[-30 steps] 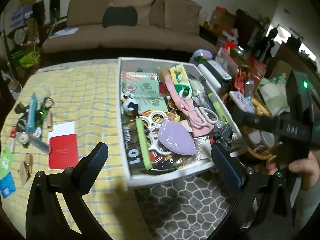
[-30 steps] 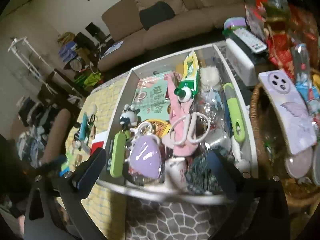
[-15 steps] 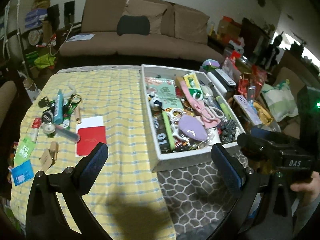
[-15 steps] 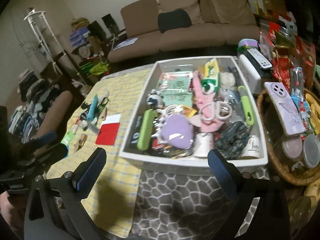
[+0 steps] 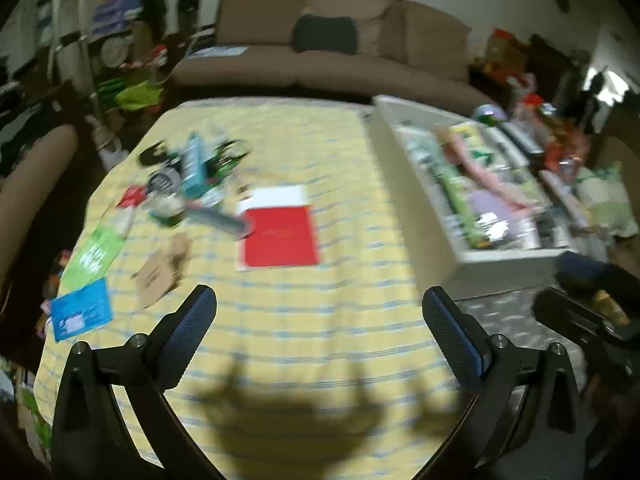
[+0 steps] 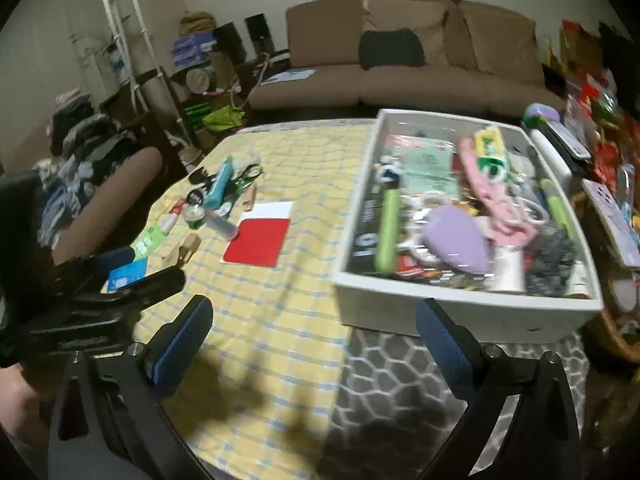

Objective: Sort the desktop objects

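Now | left hand-held gripper (image 5: 319,316) apart | right hand-held gripper (image 6: 314,322) apart | labels in white bin (image 6: 460,312) unreadable

Yellow checked cloth table cover (image 6: 276,320), matt and softly creased. White smooth-walled plastic tray (image 6: 456,312) at the cover's right edge. Flat red card on white paper (image 6: 258,242), matt. Grey honeycomb-patterned mat (image 6: 400,368), matt. Gripper fingers (image 6: 182,342): black matt plastic, textured blue pads, metal screws.

Left gripper (image 5: 319,314) wide open, nothing between the blue pads (image 5: 191,330), level and pointing forward. Right gripper (image 6: 314,324) also spread wide and empty, sitting just right of the left one
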Demonstrator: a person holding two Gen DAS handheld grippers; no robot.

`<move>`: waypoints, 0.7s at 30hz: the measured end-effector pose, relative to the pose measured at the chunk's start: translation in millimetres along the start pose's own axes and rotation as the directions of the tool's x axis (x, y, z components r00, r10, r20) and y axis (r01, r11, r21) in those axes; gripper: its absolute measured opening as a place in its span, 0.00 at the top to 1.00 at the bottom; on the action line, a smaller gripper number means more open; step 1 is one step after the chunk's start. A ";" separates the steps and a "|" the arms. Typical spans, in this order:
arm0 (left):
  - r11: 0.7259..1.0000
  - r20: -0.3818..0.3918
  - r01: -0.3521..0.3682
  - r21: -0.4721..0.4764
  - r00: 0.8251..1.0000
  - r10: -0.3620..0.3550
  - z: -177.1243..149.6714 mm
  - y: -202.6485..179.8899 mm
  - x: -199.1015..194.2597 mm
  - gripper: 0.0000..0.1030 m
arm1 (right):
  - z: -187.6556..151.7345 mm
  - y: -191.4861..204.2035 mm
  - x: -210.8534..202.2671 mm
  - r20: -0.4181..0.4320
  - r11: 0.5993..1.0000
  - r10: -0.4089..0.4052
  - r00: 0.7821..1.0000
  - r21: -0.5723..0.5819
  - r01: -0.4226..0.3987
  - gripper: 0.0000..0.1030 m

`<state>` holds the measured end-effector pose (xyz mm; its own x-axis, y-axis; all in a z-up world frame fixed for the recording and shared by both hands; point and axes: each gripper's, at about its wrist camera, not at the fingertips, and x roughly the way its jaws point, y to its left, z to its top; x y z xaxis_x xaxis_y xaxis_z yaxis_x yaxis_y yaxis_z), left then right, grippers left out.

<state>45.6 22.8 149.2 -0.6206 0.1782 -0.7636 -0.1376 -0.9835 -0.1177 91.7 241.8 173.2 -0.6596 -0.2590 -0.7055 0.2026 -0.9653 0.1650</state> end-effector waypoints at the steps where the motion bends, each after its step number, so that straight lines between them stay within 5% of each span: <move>1: 1.000 -0.002 -0.024 -0.005 1.000 0.024 -6.3 15.0 7.8 0.00 | -4.5 11.1 9.0 0.002 1.000 -0.003 1.000 -0.004 0.003 0.00; 10: 0.988 0.006 -0.131 -0.088 0.991 0.132 -34.7 113.0 62.3 0.00 | -30.5 66.1 124.4 -0.048 0.996 -0.054 0.997 0.068 0.057 0.00; 21: 0.982 -0.076 -0.174 -0.079 0.983 0.168 -48.3 124.3 126.4 0.00 | -45.1 57.1 209.6 -0.118 0.966 -0.223 0.968 0.107 0.235 0.00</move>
<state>-12.7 -78.4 7.5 -0.5742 0.0077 -0.8187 0.0336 -0.9989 -0.0330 -2.4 134.0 3.6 -0.5979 -0.0318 -0.8010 -0.0370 -0.9970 0.0673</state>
